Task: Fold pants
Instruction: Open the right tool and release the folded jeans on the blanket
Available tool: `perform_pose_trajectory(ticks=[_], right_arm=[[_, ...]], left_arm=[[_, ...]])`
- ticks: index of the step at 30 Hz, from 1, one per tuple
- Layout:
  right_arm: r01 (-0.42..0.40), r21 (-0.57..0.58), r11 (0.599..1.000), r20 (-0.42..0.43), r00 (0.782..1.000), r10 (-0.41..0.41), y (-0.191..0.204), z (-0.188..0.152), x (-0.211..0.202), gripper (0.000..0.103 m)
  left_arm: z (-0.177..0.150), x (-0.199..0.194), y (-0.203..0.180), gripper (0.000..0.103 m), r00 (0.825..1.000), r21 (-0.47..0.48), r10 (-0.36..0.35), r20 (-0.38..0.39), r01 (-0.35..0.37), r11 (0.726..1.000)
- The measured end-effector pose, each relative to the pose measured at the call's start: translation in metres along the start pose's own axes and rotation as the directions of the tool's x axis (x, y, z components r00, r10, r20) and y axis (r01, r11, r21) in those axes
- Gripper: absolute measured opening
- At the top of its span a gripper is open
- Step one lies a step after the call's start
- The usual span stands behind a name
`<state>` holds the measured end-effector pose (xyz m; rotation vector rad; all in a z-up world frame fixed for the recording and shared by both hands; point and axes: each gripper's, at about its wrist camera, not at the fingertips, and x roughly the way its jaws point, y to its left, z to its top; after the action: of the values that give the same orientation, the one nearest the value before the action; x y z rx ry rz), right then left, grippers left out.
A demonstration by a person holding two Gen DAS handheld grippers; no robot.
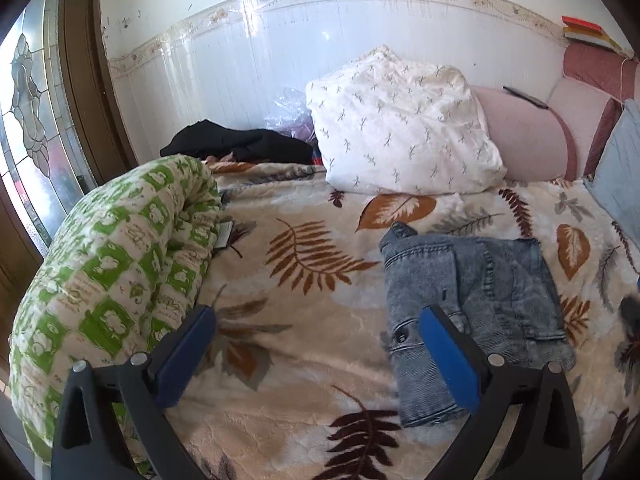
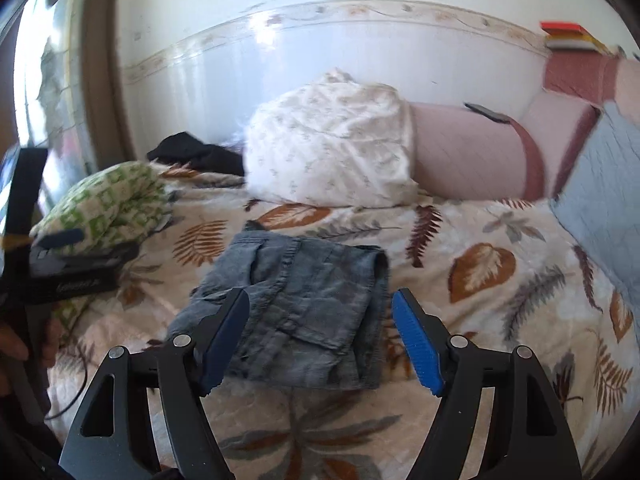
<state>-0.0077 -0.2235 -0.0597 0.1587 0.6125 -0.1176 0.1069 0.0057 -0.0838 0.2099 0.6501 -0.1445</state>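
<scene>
Nearest the lens, two black plastic claws with blue ribbed pads: left claw [image 1: 316,324] spread wide over bare blanket, nothing between its pads; right claw [image 2: 320,312] likewise spread apart above the pants, gripping nothing, pads clear of the cloth.

Beneath both, covering the bed, a plush fleece blanket [image 1: 304,208], cream, printed with brown, rust and grey fern fronds and broad leaves, surface softly embossed.

Along the left edge, a thick quilt [image 1: 112,264] rolled into a long fat bolster, cotton, checked in green and cream.

Against the glossy white tiled wall, a plump pillow [image 1: 400,128] in crumpled white cotton with small sprig marks, leaning on a rounded pink cushion [image 1: 524,140], smooth and quilted.

On the blanket, in front of the pillow, folded pants [image 1: 472,304] [image 2: 296,312]: faded blue-grey denim, mottled wash, stitched seams and flap pockets showing, folded into a rough rectangle, lying flat, just beside the left claw's right finger and directly ahead of the right claw.

Behind the quilt's end, near the wall, a limp black garment [image 1: 236,144], bunched and matte.

At the far left, seen from the right wrist, a hand [image 2: 16,348] around the black frame of the left claw, partly blurred.
</scene>
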Motion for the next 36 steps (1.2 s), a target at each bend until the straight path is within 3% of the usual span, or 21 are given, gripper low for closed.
perform_pose_trajectory(ticks=[3,5,8,11,13,18,20,23,28,36], right_arm=[[-0.012,0.080,0.997,-0.032,0.999,0.015,-0.022,0.011,0.016,0.074],[-0.064,0.136,0.989,-0.086,0.993,0.076,-0.035,0.023,0.040,0.074],[-0.062,0.203,0.977,-0.183,0.978,0.100,-0.056,0.035,0.083,0.074],[-0.091,0.273,0.958,-0.249,0.955,0.162,-0.076,0.025,0.111,0.074],[-0.090,0.283,0.955,-0.262,0.950,0.167,-0.078,0.016,0.115,0.074],[-0.108,0.248,0.963,-0.266,0.948,0.175,-0.069,0.013,0.106,0.074],[-0.106,0.246,0.963,-0.255,0.952,0.170,-0.066,0.013,0.099,0.074],[-0.194,0.177,0.965,-0.185,0.957,0.226,-0.043,0.019,0.078,0.074],[-0.225,0.084,0.971,-0.175,0.956,0.237,0.002,0.009,0.060,0.074],[-0.191,0.001,0.982,-0.196,0.962,0.188,0.024,-0.002,0.061,0.074]], left_arm=[[-0.003,0.008,-0.001,0.103,1.000,0.002,-0.023,0.018,0.023,1.000],[-0.005,0.016,-0.009,0.103,0.998,0.024,-0.054,0.023,0.054,0.998],[-0.006,0.036,-0.015,0.103,0.994,0.016,-0.107,-0.006,0.107,0.994],[-0.005,0.056,-0.020,0.103,0.990,0.028,-0.130,-0.055,0.132,0.991],[-0.005,0.060,-0.024,0.103,0.990,0.033,-0.130,-0.062,0.132,0.991],[-0.015,0.069,-0.037,0.103,0.985,0.067,-0.111,-0.134,0.121,0.990],[-0.018,0.064,-0.040,0.103,0.987,0.087,-0.103,-0.127,0.114,0.990],[-0.015,0.052,-0.039,0.103,0.995,0.101,-0.069,-0.073,0.076,0.992],[-0.010,0.047,-0.026,0.103,0.999,0.083,-0.013,-0.049,0.017,0.996],[-0.007,0.045,-0.011,0.103,0.999,0.033,0.003,-0.051,-0.002,0.999]])
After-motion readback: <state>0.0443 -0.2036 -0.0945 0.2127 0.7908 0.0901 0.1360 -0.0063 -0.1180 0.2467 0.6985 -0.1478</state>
